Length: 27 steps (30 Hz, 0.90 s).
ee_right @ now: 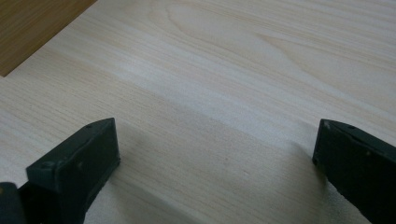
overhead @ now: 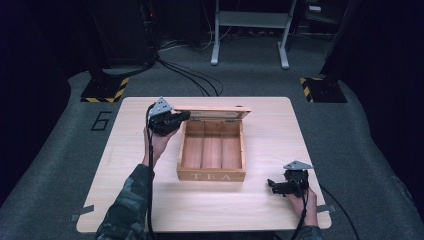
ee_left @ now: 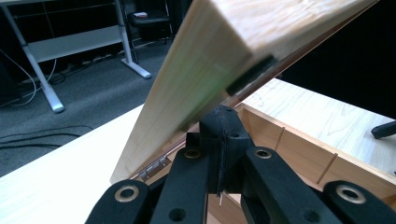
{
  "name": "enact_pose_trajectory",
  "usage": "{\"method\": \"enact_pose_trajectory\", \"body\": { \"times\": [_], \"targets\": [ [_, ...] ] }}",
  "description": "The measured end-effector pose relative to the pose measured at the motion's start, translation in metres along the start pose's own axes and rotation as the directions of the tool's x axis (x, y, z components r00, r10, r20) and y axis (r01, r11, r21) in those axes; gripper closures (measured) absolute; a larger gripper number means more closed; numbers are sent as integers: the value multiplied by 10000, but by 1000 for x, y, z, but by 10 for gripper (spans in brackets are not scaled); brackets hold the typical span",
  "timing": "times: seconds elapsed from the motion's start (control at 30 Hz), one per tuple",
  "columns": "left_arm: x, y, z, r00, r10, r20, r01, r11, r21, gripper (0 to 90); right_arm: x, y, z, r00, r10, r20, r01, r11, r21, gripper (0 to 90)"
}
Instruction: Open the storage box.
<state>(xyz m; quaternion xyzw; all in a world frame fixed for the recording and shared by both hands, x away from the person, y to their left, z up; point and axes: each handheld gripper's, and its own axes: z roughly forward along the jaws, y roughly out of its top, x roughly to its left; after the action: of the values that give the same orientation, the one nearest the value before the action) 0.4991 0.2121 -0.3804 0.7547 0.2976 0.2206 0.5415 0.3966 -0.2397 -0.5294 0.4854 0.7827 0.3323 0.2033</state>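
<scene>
A wooden tea box (overhead: 212,152) sits near the middle of the pale tabletop (overhead: 260,205), its front face lettered TEA and turned toward the person, its three compartments bare inside. The lid (overhead: 212,114) is swung up and back on its hinges along the far edge. The left tongs (overhead: 181,117) are at the lid's left end; from the left gripper view the two black jaws are pressed tight together, with no gap between them, tips right up against the underside edge of the raised lid (ee_left: 210,60) beside a brass hinge (ee_left: 155,165). Whether they pinch anything of the lid I cannot tell. The right tongs (overhead: 272,186) rest low over the tabletop near its front right corner, well apart from the box, jaws spread wide with only bare wood (ee_right: 215,116) between them.
</scene>
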Motion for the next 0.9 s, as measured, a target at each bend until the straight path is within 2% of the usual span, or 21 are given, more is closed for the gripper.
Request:
{"method": "enact_pose_trajectory", "body": {
  "times": [0.9],
  "targets": [
    [1,2,0,10000,-9,-8,9,10000,48,895,0,0,0,10000,-27,53,26,10000,39,0]
  ]
}}
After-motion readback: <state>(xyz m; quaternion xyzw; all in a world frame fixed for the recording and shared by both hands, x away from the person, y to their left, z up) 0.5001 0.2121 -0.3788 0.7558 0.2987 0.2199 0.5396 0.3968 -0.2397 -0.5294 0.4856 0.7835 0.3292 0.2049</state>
